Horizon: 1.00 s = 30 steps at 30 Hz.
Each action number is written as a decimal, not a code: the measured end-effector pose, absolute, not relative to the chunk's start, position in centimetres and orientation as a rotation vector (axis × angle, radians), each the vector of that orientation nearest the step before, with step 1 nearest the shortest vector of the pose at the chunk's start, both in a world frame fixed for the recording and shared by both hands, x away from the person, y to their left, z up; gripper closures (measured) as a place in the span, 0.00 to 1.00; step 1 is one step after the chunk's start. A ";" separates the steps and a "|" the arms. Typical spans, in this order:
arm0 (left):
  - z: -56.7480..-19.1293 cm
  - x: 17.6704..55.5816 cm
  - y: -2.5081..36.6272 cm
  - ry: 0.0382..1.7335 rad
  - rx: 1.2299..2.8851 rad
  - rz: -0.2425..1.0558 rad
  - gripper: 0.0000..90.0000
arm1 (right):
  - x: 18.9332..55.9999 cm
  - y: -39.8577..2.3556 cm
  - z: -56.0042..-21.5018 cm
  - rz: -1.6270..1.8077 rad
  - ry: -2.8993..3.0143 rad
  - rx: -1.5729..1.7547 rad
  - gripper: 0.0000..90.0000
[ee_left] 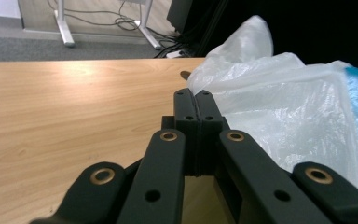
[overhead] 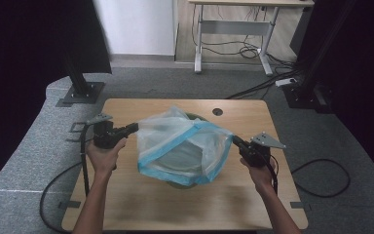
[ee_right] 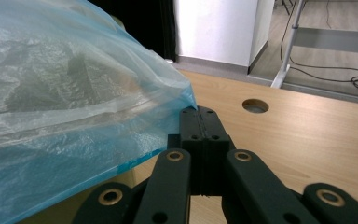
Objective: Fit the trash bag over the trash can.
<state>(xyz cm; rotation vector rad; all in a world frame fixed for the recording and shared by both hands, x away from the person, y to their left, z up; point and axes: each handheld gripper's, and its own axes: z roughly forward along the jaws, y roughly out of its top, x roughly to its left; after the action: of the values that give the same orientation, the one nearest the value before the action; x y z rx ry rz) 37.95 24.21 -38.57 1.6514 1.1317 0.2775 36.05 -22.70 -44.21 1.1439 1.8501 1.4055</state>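
A clear plastic bag with a blue rim is stretched over the middle of the wooden table, with a greenish round object partly hidden under it. My left gripper is shut on the bag's left edge; in the left gripper view its jaws press together where the bag begins. On the opposite side my right gripper is shut on the blue rim. In the right gripper view its jaws pinch the corner of the bag.
A round cable hole sits near the table's far edge. Black stand bases flank the table on grey carpet. A white desk frame and floor cables stand beyond. A black cable loops on the floor at right.
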 end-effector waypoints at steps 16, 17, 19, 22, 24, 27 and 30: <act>-38.7 37.2 23.5 1.025 1.684 0.260 0.87 | 35.4 -22.4 -45.3 1.395 1.867 1.132 0.99; -38.3 36.9 23.2 0.994 1.699 0.272 0.82 | 35.4 -22.5 -45.2 1.398 1.864 1.130 0.99; -37.6 36.2 22.5 0.943 1.719 0.310 0.71 | 35.2 -22.5 -45.0 1.403 1.861 1.129 0.99; -36.7 35.3 22.0 0.904 1.730 0.369 0.59 | 35.0 -22.4 -44.8 1.410 1.861 1.123 0.99; -36.4 34.9 21.9 0.887 1.740 0.375 0.55 | 34.9 -22.4 -44.7 1.414 1.859 1.122 0.99; -36.5 34.4 21.9 0.869 1.765 0.363 0.54 | 34.8 -22.5 -44.5 1.401 1.850 1.144 0.98; -36.7 33.7 22.4 0.871 1.753 0.384 0.52 | 34.8 -22.6 -44.5 1.394 1.852 1.156 0.98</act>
<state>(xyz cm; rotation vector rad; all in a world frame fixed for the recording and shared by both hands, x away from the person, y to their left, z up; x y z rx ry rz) 33.72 22.37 -36.68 1.7532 0.8708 0.3841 34.77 -22.61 -44.53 1.1563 1.8520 1.3944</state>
